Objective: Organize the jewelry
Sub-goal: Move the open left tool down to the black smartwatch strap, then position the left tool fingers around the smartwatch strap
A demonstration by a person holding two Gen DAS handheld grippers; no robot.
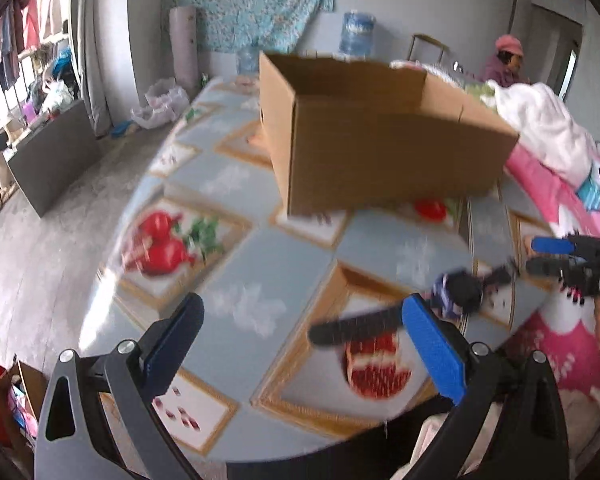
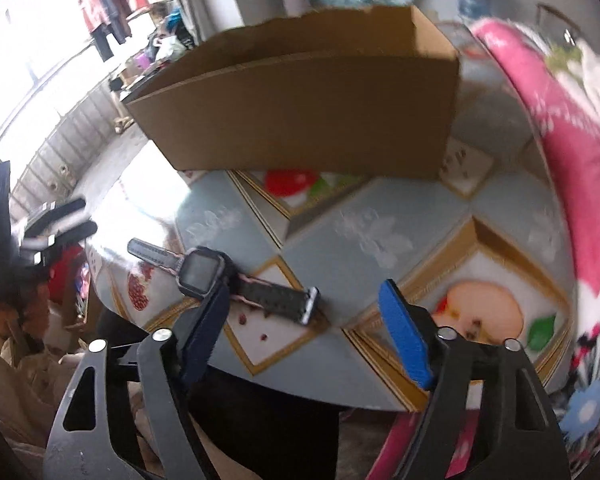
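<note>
Gripper [image 2: 300, 320], watch [image 2: 204, 274]: no legible txt

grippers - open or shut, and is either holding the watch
left gripper: open, holding nothing.
right gripper: open, holding nothing; the watch lies flat on the table.

Box [image 1: 380, 152]: brown corrugated cardboard, matt. Worktop [image 1: 236, 184]: glossy printed cover, smooth, reflecting light. Watch [image 2: 220, 276]: dark strap, ribbed texture; face glossy, plastic-looking. Left tool [image 1: 300, 344] and right tool [image 2: 304, 340]: blue ridged pads, grey matt plastic arms, bright metal screws. Blanket [image 2: 572, 152]: pink soft cloth.
</note>
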